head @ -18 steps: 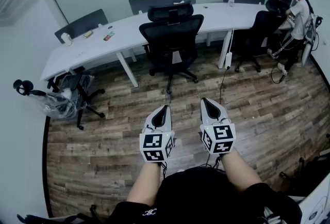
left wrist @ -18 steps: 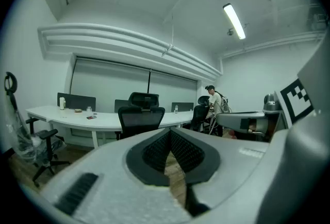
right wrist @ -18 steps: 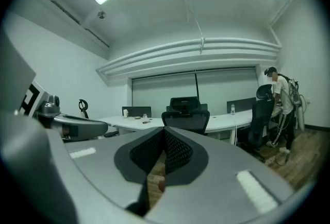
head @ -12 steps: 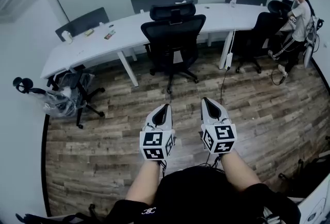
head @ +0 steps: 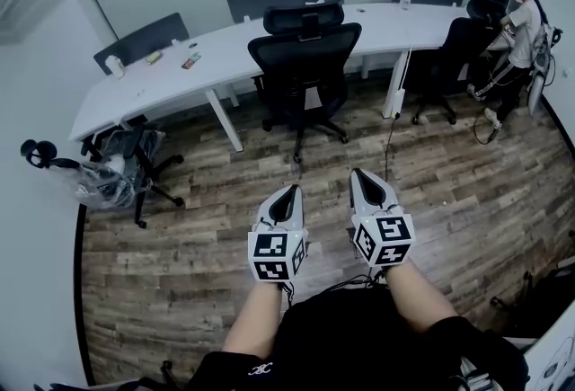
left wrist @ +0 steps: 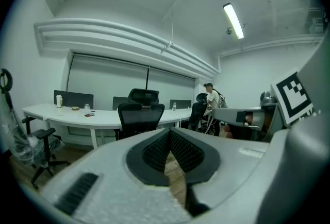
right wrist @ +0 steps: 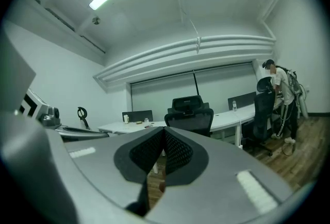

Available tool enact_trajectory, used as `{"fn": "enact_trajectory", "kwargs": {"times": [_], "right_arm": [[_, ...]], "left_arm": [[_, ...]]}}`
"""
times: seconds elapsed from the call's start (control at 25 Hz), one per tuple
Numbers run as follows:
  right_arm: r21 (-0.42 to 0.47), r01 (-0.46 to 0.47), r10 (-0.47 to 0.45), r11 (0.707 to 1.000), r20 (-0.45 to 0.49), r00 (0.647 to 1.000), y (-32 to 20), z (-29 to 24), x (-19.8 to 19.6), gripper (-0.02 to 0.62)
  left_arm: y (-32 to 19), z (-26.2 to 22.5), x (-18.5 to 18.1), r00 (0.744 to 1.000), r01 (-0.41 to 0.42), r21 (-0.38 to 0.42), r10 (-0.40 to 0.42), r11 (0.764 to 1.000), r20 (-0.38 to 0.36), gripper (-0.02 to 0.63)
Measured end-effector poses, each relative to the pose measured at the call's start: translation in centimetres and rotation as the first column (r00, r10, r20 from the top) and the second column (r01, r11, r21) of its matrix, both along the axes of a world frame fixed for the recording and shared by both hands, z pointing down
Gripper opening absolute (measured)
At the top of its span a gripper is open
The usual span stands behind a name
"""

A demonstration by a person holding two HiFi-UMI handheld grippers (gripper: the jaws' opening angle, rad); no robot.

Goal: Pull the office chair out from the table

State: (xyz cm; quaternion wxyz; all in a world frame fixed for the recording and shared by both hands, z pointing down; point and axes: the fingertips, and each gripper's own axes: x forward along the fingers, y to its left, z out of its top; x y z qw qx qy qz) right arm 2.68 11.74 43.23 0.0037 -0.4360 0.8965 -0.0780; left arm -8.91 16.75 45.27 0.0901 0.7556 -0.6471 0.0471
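Table (head: 162,85) w/ office chair (head: 305,57); left gripper (head: 290,190), right gripper (head: 359,174) closed

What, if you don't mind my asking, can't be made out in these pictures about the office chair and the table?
- Head view: the seat of the office chair is mostly hidden behind its own backrest, so how far it sits under the table is unclear.
- Left gripper view: the chair's wheeled base is hidden by the left claw.
- Head view: the small items on the table are too small to name.
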Motion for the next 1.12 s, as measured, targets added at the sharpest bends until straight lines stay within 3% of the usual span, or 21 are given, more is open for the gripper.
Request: {"fn": "enact_trajectory", "kwargs": {"times": [0.56,0.88,1.12], "right_arm": [[-0.024,0.025,-0.026,0.999,-0.018,1.000,-3.6,1.2,-3.7,0.011],[-0.026,0.046,-0.046,0.999,0.000,0.999,-11.0,1.9,-4.9,0.009],[-0.024,0.066,-0.066,0.998,-0.001,0.998,-19.0,1.6,-5.8,0.009]], "left_arm": [[-2.8,1.5,-4.0,1.000,0.026,-0.036,-0.026,0.999,-0.005,0.008],[-9.7,2.2,-5.1,0.999,0.037,-0.053,-0.035,0.998,0.033,0.008],[-17.9,2.0,-5.7,0.998,0.043,-0.065,-0.039,0.997,0.050,0.008]]}}
